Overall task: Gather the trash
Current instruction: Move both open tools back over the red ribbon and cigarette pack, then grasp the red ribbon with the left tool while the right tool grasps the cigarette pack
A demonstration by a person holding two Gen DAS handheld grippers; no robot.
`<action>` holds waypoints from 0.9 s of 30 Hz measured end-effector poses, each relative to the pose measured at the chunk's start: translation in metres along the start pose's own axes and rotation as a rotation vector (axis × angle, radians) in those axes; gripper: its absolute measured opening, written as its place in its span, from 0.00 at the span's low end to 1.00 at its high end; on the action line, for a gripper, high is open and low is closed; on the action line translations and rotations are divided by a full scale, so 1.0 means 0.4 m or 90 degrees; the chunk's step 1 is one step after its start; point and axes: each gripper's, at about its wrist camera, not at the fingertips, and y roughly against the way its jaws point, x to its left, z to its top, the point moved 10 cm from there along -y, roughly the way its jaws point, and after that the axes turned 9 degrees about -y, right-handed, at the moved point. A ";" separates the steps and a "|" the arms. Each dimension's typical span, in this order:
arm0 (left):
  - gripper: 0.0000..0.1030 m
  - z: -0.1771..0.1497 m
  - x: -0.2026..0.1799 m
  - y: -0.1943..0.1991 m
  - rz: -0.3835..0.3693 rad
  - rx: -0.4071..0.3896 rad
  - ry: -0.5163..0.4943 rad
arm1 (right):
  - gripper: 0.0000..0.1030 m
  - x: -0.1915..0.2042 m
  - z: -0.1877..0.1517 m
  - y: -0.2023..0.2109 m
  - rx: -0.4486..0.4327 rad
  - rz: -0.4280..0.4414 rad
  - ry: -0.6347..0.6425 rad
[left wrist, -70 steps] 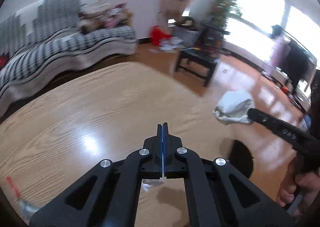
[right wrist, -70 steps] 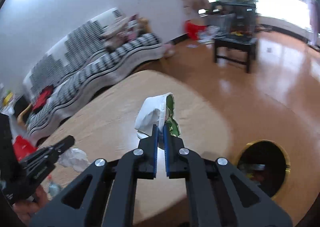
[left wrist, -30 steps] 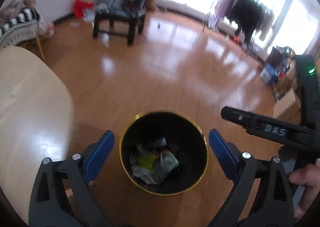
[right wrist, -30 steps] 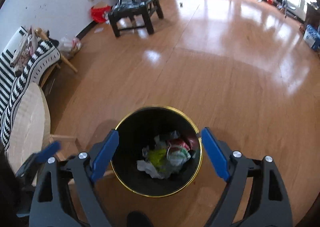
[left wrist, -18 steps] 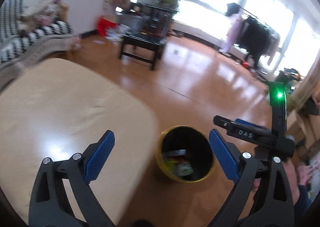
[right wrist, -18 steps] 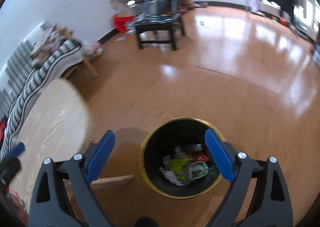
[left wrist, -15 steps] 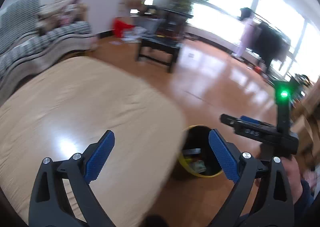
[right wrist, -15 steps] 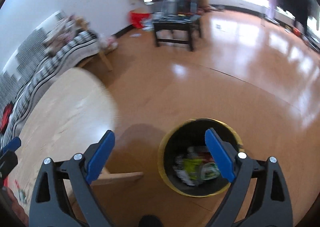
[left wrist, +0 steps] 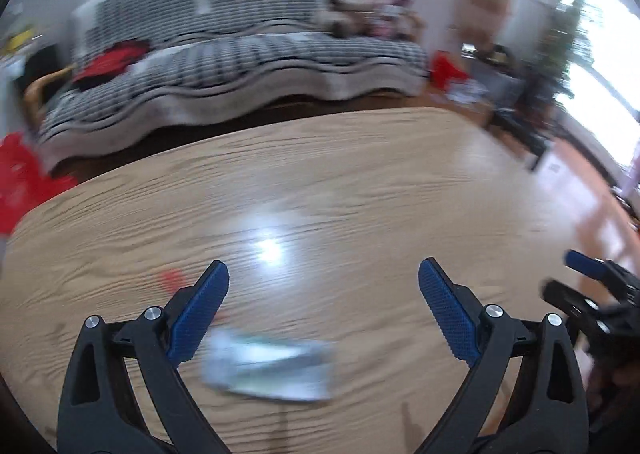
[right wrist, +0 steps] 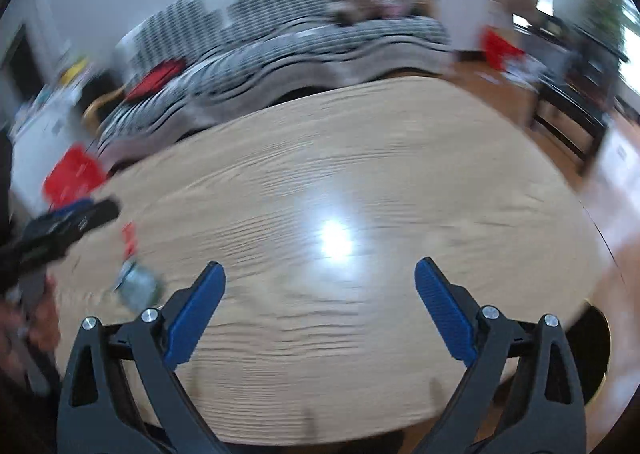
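Left gripper point(left wrist: 322, 296): jaws wide open, empty, above the light wood-grain oval worktop point(left wrist: 360, 190). A blurred silvery-white wrapper point(left wrist: 270, 362) lies on the near worktop between its jaws. Right gripper point(right wrist: 320, 294): jaws wide open, empty. Black bin point(right wrist: 596, 350) stands at the near right

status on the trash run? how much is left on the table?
Done: the black gold-rimmed bin sits past the table's right edge; its contents are hidden. In hand: nothing; the left gripper and right gripper are both open. Left: a blurred silvery-white wrapper and a small red scrap on the light wooden table.
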 end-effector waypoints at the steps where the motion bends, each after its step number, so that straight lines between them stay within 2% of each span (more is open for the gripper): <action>1: 0.91 -0.020 0.060 -0.004 0.013 0.006 0.018 | 0.90 0.049 -0.012 -0.013 0.008 0.016 0.020; 3: 0.91 -0.052 0.137 -0.011 0.030 0.025 0.051 | 0.90 0.153 -0.035 -0.048 0.024 0.042 0.072; 7: 0.91 -0.104 0.281 -0.041 0.056 0.052 0.127 | 0.90 0.289 -0.076 -0.105 0.046 0.065 0.151; 11: 0.91 -0.158 0.331 -0.081 0.046 0.089 0.187 | 0.90 0.409 -0.122 -0.179 0.070 0.074 0.231; 16: 0.91 -0.180 0.329 -0.164 0.019 0.134 0.224 | 0.90 0.465 -0.181 -0.249 0.096 0.074 0.299; 19: 0.91 -0.180 0.319 -0.212 0.006 0.156 0.221 | 0.90 0.474 -0.202 -0.289 0.114 0.081 0.306; 23: 0.91 -0.187 0.326 -0.256 0.019 0.165 0.219 | 0.90 0.473 -0.205 -0.342 0.131 0.084 0.296; 25: 0.89 -0.181 0.331 -0.266 0.045 0.157 0.193 | 0.90 0.472 -0.203 -0.365 0.139 0.085 0.295; 26: 0.83 -0.178 0.331 -0.272 0.053 0.155 0.179 | 0.90 0.474 -0.205 -0.371 0.141 0.087 0.296; 27: 0.68 -0.175 0.332 -0.271 0.073 0.150 0.158 | 0.90 0.475 -0.206 -0.375 0.143 0.090 0.297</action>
